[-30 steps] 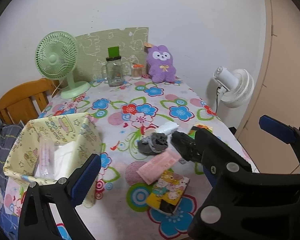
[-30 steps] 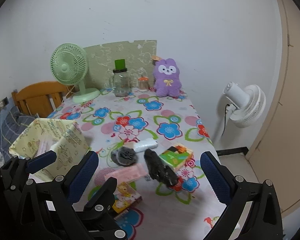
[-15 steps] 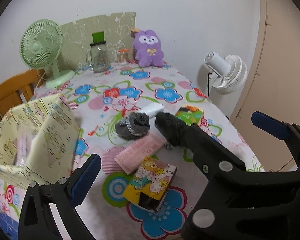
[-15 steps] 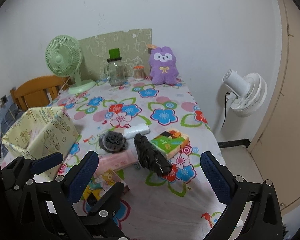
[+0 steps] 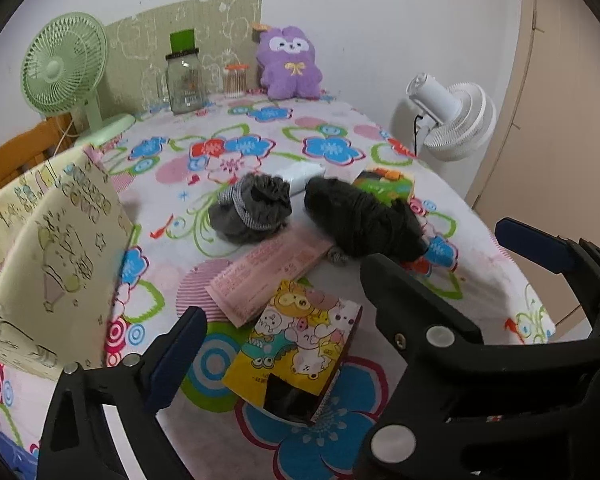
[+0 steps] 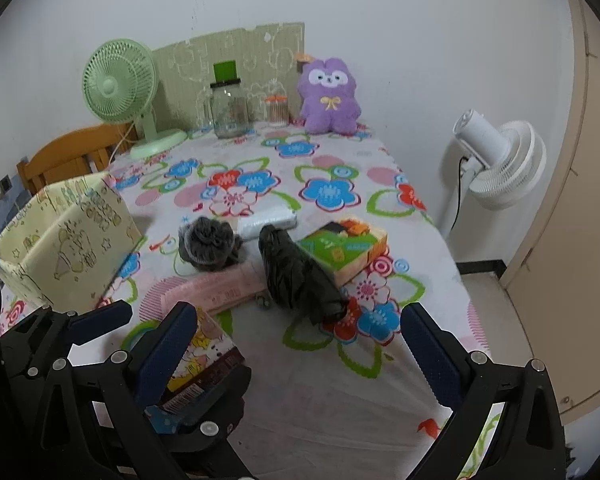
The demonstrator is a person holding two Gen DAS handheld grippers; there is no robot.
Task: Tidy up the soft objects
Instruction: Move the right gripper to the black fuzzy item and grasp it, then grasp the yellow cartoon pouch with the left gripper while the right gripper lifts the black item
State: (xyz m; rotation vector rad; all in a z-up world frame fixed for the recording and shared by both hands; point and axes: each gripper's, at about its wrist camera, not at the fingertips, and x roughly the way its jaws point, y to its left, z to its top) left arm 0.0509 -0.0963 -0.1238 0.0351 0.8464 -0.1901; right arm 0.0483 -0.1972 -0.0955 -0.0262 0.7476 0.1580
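A grey rolled sock (image 5: 252, 208) (image 6: 209, 245) and a black rolled cloth (image 5: 362, 220) (image 6: 296, 276) lie mid-table on the flowered cloth. A pink tissue pack (image 5: 268, 276) (image 6: 216, 290) and a white pack (image 5: 304, 172) (image 6: 266, 222) lie beside them. A yellow fabric basket (image 5: 52, 248) (image 6: 64, 240) stands at the left. A purple plush bunny (image 5: 290, 64) (image 6: 332, 98) sits at the back. My left gripper (image 5: 344, 300) is open and empty, above the near table. My right gripper (image 6: 300, 344) is open and empty, just short of the black cloth.
A cartoon-printed box (image 5: 296, 352) (image 6: 196, 368) lies near the front edge. A green tissue box (image 5: 384, 188) (image 6: 344, 246) sits right of the black cloth. A green fan (image 5: 64, 76), a glass jar (image 5: 184, 80) and a small pot (image 5: 236, 78) stand at the back. A white fan (image 5: 448, 120) stands off the table's right.
Both grippers have moved forward and lower toward the items mid-table; the basket has slid to the left of view. Both stay open and empty.
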